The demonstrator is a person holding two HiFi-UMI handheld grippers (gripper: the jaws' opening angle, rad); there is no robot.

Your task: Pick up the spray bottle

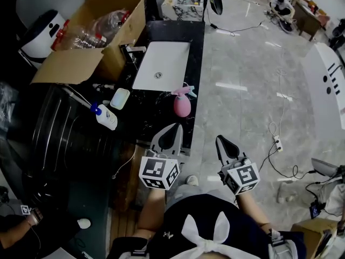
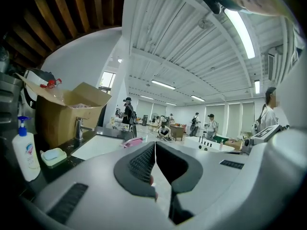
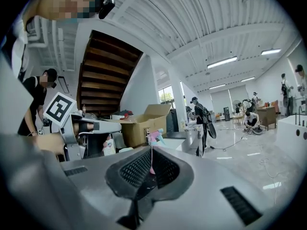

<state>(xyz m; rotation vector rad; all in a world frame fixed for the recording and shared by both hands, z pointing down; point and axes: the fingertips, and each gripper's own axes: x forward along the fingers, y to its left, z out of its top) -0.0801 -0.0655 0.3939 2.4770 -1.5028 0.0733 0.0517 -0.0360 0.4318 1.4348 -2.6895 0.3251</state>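
The spray bottle (image 1: 182, 102), pink with a teal trigger head, stands upright near the front edge of the black counter (image 1: 197, 42), just in front of the white sink (image 1: 161, 63). My left gripper (image 1: 174, 128) hovers short of the counter edge, a little below the bottle in the head view, jaws shut and empty. My right gripper (image 1: 221, 140) is off the counter over the floor, to the right of the bottle, also shut and empty. In the right gripper view the spray bottle (image 3: 154, 137) rises just beyond the closed jaws of the right gripper (image 3: 151, 150). In the left gripper view the left gripper (image 2: 155, 145) is shut.
An open cardboard box (image 1: 91, 31) of plastic bottles sits left of the sink, by the faucet (image 1: 132, 48). A soap dish (image 1: 119, 98) and a white pump bottle (image 1: 105, 116) stand on the counter's left part. A power strip (image 1: 277, 142) and cables lie on the floor at right.
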